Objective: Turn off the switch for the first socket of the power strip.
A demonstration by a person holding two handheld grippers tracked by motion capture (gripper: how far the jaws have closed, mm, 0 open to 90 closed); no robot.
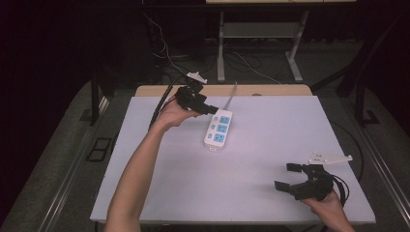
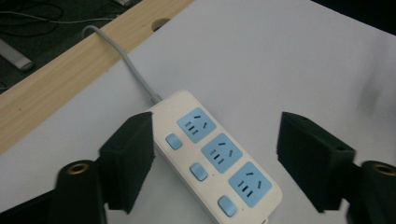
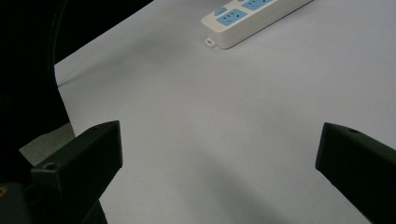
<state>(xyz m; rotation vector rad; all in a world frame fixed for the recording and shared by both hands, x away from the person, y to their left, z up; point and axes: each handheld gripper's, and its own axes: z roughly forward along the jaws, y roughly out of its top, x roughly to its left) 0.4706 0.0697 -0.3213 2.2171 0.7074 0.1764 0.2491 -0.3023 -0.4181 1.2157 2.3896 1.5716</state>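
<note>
A power strip (image 2: pixel 219 163) lies between the open left gripper (image 2: pixel 215 158) jaws, poised to grasp, while the right gripper (image 1: pixel 288 176) waits open nearby.

a white sheet (image 1: pixel 270 159) covers a table (image 1: pixel 270 90) whose wooden edge shows along the far side, with a round hole (image 2: pixel 161 23) cut in the wood. the floor (image 1: pixel 63 145) around it is grey carpet, and loose cables (image 1: pixel 167 58) trail across it behind the table. farther back stand the pale metal legs (image 1: pixel 221 48) of a second desk, and the rest of the room lies in darkness, the light falling mainly on the table.
</note>
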